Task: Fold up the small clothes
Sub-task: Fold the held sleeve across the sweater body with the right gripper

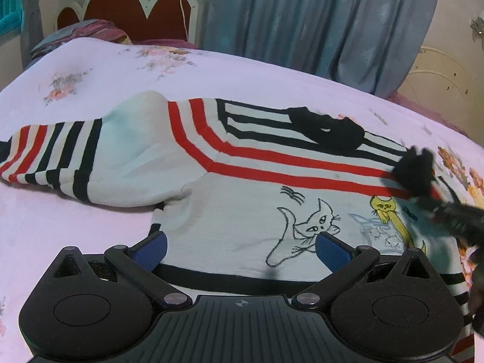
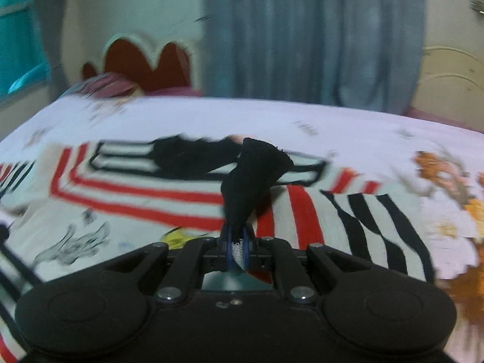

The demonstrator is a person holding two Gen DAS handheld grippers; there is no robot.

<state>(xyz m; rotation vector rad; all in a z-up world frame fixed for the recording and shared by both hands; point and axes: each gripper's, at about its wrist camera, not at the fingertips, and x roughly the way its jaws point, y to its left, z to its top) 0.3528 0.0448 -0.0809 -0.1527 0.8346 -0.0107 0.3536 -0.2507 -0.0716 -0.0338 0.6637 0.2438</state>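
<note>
A small white sweater with red and black stripes and cat drawings lies flat on the bed, its left sleeve stretched to the left. My left gripper is open, low over the sweater's bottom hem, its blue pads on either side of the white cat drawing. My right gripper is shut on the black cuff of the right sleeve and holds it up over the chest stripes. In the left wrist view the right gripper shows blurred at the right with the cuff. The black collar lies at the far side.
The bed has a pale pink floral sheet. A red scalloped headboard and pillows stand at the back left. A grey-blue curtain hangs behind the bed. A cream cabinet is at the right.
</note>
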